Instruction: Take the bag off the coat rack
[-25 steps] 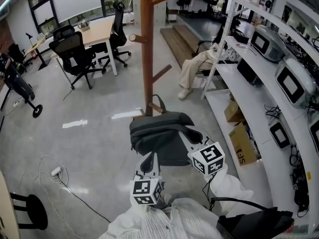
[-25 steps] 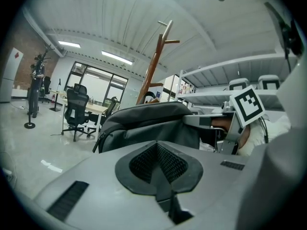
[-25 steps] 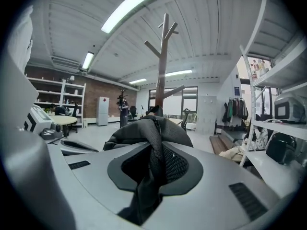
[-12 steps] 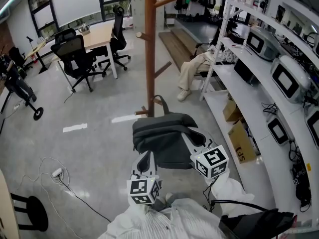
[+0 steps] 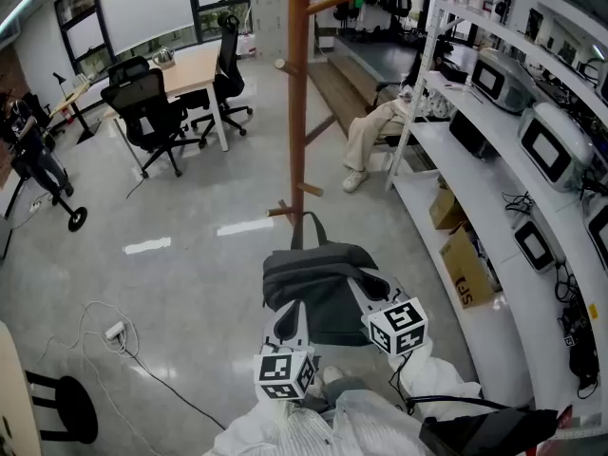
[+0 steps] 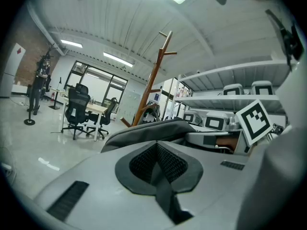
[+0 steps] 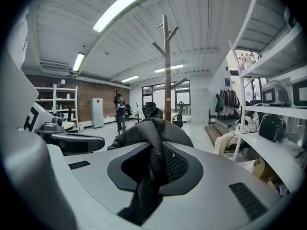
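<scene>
The dark grey bag (image 5: 318, 288) hangs in the air between my two grippers, in front of the wooden coat rack (image 5: 299, 112). Its handle loop (image 5: 306, 231) stands up just below the rack's low pegs, and I cannot tell whether they touch. My left gripper (image 5: 288, 316) is shut on the bag's near left edge, and my right gripper (image 5: 364, 286) is shut on its right side. In the left gripper view the bag (image 6: 144, 131) bulges past the closed left gripper (image 6: 157, 166). In the right gripper view bag fabric (image 7: 148, 133) is pinched in the right gripper (image 7: 156, 164), with the rack (image 7: 167, 71) beyond.
White shelves (image 5: 532, 160) with appliances run along the right, with cardboard boxes (image 5: 463, 272) below. A person sits by the shelves (image 5: 375, 126). A desk with office chairs (image 5: 152, 112) stands far left. A cable and power strip (image 5: 112, 331) lie on the floor beside a black stool (image 5: 57, 411).
The bag and both grippers have drawn back a little from the rack. The handle loop, earlier level with the low peg, now sits below it. Both grips are unchanged.
</scene>
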The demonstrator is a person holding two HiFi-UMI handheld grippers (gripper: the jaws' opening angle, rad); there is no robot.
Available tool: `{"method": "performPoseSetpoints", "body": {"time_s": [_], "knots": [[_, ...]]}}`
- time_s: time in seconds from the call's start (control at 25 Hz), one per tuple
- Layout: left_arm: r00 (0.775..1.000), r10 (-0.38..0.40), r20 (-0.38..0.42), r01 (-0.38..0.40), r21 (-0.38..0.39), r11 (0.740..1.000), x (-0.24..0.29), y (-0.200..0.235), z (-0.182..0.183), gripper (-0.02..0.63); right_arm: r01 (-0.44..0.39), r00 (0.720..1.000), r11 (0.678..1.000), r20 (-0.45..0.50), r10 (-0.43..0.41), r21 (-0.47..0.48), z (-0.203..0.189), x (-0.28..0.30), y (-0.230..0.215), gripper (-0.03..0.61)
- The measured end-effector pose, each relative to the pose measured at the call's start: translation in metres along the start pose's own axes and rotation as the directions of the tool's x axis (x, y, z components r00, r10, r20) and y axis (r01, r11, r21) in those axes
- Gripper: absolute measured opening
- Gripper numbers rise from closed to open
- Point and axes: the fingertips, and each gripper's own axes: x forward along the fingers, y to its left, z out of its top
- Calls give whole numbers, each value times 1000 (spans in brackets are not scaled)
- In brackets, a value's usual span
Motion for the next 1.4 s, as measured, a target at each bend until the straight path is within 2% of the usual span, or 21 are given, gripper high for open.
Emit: {"method": "performPoseSetpoints", "body": {"time_s": [0.24, 0.48, 0.64, 1.04, 1.4], "knots": [[1000, 9, -18, -9, -5, 1000, -8, 3, -7, 3, 9, 1000, 999, -6, -9, 37, -11, -8, 10, 64], [1000, 9, -1, -9, 12, 1000, -5, -11, -3, 3, 3, 1000, 999, 6, -3, 38, -8, -18, 10, 64], [999, 31, 7, -31, 8, 999, -10, -19, -4, 3, -4, 1000, 997, 0, 4, 79, -10, -24, 9, 64], [994, 103, 28, -104, 25, 994, -43, -54, -9, 3, -72, 997, 994, 2, 72, 80, -20, -65, 23, 64], [992, 118, 41, -119, 38, 992, -75, -73, -6, 3, -98, 995, 990, -26, 101, 100, -31, -95, 43, 64]]}}
